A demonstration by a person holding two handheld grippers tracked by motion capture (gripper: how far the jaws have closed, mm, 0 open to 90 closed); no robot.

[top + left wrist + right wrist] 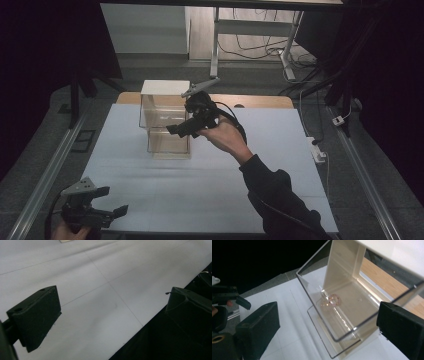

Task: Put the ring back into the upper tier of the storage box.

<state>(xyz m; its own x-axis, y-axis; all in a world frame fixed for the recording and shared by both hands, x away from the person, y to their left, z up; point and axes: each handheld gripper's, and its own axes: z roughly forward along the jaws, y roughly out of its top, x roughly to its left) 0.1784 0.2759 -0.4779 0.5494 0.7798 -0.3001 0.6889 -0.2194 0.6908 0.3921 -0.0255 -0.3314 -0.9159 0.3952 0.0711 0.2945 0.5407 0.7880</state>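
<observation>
Right gripper view: clear drawer unit on the bench, ring-like item inside, no legible writing.
Right tool: jaws wide, holding nothing.
Left tool: jaws wide, empty.

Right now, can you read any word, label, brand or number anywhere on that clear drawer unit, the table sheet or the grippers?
None: no readable text in any view.
Clear drawer unit: plain white top and clear walls, no label; a small pinkish ring lies in its open drawer, unmarked.
White table sheet: thin lines, no print.
Right gripper and left gripper: plain black jaws, no brand.
</observation>
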